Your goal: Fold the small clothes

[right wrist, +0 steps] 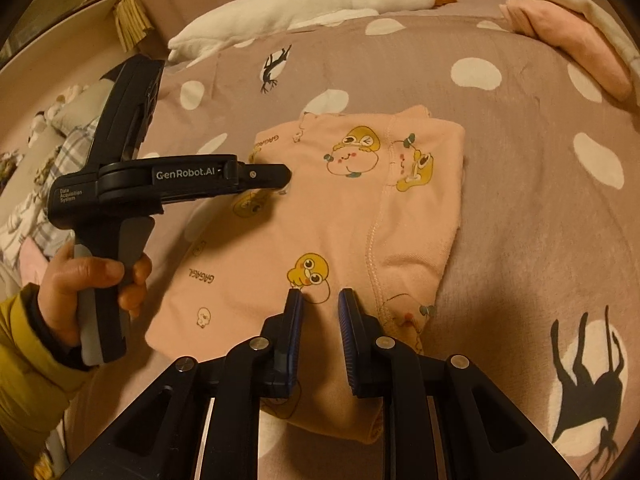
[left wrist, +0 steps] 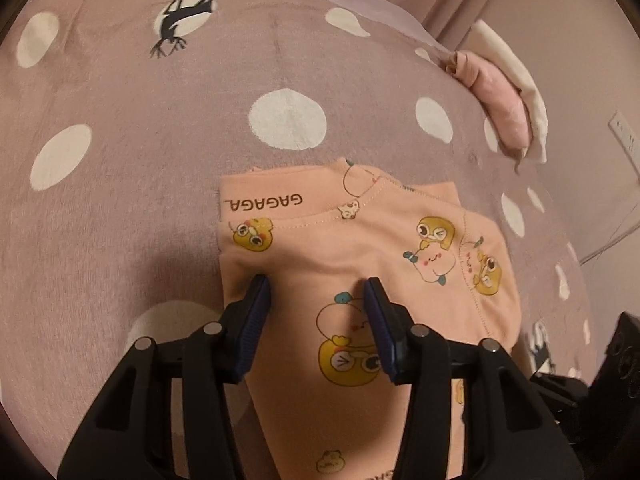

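A small peach garment printed with yellow ducks lies folded on the dotted mauve bedspread. It also shows in the right wrist view. My left gripper is open, its fingers resting over the garment's left part; from the right wrist view it lies across the garment's left edge, held by a hand. My right gripper is open with a narrow gap, above the garment's near edge, holding nothing.
A white plush goose lies at the far edge of the bed. A folded pink and cream cloth pile sits at the right side; it also shows in the right wrist view. A plaid cloth heap lies at the left.
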